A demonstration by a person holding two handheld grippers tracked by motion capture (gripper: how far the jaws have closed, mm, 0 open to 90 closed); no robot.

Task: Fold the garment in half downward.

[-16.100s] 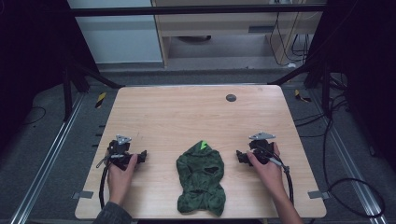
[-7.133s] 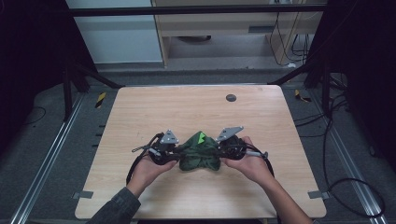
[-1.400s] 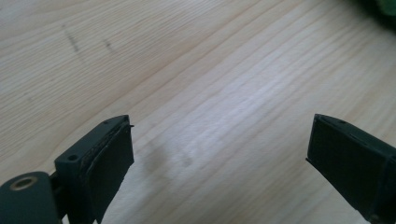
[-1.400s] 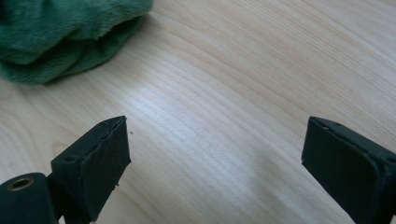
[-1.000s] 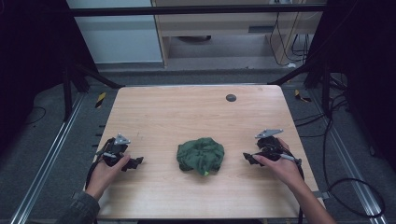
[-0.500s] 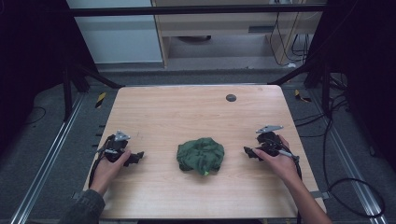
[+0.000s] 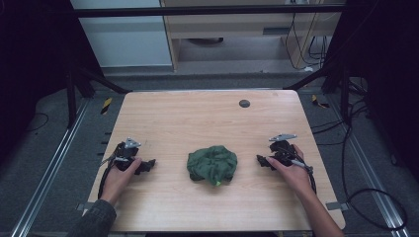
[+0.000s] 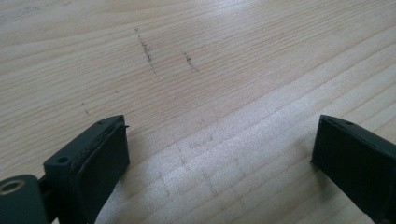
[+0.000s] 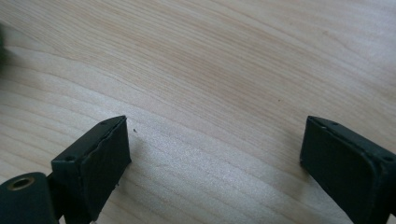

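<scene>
A dark green cloth (image 7: pixel 212 164) lies bunched into a round bundle at the middle of the wooden table (image 7: pixel 197 118). My left gripper (image 7: pixel 148 164) rests on the table well left of the bundle, held by a hand. In the left gripper view it (image 8: pixel 219 149) stands open over bare wood with nothing between its jaws. My right gripper (image 7: pixel 260 160) rests to the right of the bundle, a short gap away. In the right gripper view it (image 9: pixel 215 149) is open too, with just wood grain between the jaws.
A small dark round disc (image 7: pixel 244 103) sits in the tabletop near the far edge. Dark frame posts and cables (image 7: pixel 346 123) surround the table. Metal rails (image 7: pixel 54 163) run along both sides on the floor.
Both hands with their grippers have drawn slightly inward and up the table over the last second. The green bundle has stayed put; earlier it was spread out and both grippers gathered it.
</scene>
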